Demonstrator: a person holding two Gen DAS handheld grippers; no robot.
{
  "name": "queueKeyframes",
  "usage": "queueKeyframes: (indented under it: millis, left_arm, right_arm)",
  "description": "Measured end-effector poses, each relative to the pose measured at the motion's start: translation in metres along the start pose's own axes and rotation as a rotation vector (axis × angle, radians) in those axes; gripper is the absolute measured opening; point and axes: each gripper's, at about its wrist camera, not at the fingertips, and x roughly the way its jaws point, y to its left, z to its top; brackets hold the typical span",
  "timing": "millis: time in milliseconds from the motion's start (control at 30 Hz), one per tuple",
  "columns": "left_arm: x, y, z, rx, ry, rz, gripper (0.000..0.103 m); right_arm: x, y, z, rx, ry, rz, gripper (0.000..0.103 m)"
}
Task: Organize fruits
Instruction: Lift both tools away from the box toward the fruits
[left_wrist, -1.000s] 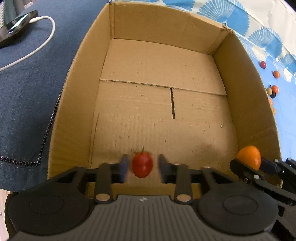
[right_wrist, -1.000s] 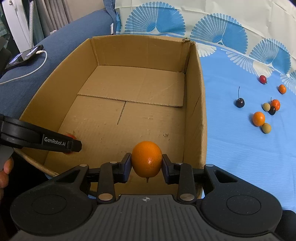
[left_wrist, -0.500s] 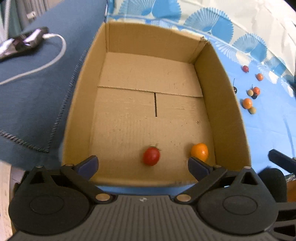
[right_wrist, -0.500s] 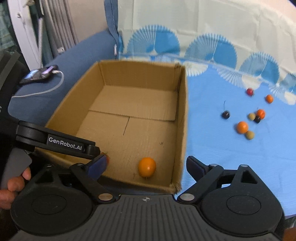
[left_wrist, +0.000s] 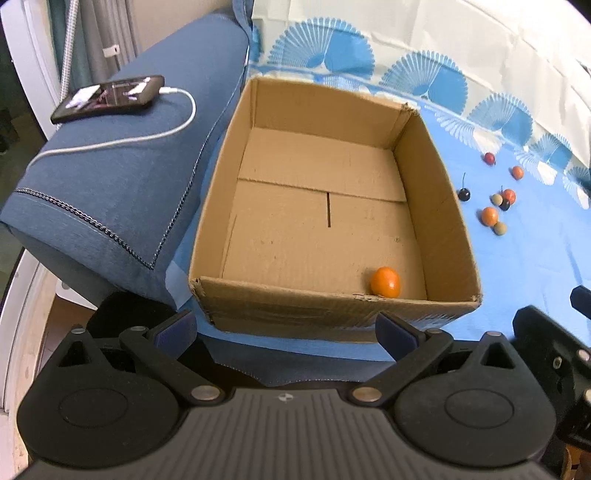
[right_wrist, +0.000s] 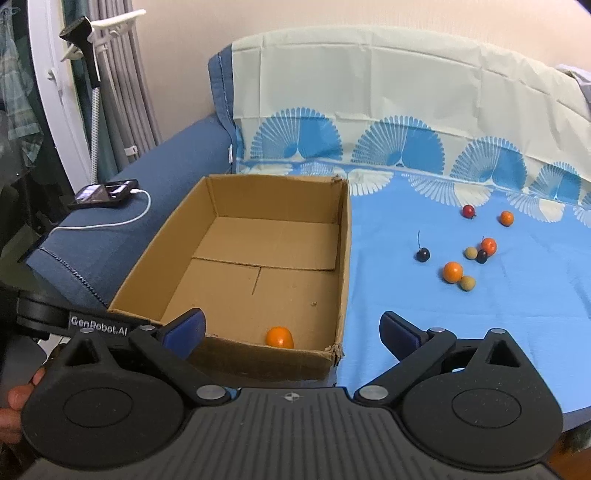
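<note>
Left gripper (left_wrist: 284, 325): jaws spread wide, holding nothing. Right gripper (right_wrist: 293, 326): jaws have just been opening, now wide, nothing between them. 1 orange fruit (left_wrist: 385, 281) lies inside the cardboard box (left_wrist: 436, 192), against its near wall. 8 small fruits (right_wrist: 452, 272) sit loose on the blue cloth (right_wrist: 406, 295), right of the box.

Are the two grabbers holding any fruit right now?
No, neither. The left gripper and the right gripper are both open and empty. The orange fruit lies loose in the box.

Matt corrugated cardboard box (left_wrist: 439, 206) on smooth cloth (right_wrist: 480, 332).
</note>
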Motion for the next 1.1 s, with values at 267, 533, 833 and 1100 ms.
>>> queueKeyframes:
  millis: [267,533,833,1100]
  left_arm:
    - [-0.020,-0.010,-0.010,0.043,-0.042,-0.014,0.103]
    - [-0.028,-0.013,-0.016,0.057,-0.068,-0.001,0.103]
    - [-0.031,-0.014,-0.017,0.064,-0.070,0.001,0.103]
    - [-0.029,-0.016,-0.016,0.069,-0.064,0.010,0.103]
  right_arm:
    - [-0.020,0.002,-0.003,-0.003,-0.043,0.008,0.102]
    - [-0.028,0.004,-0.005,-0.001,-0.057,0.014,0.102]
    - [-0.030,0.001,-0.006,0.008,-0.060,0.015,0.102]
    - [-0.029,0.001,-0.007,0.011,-0.057,0.019,0.102]
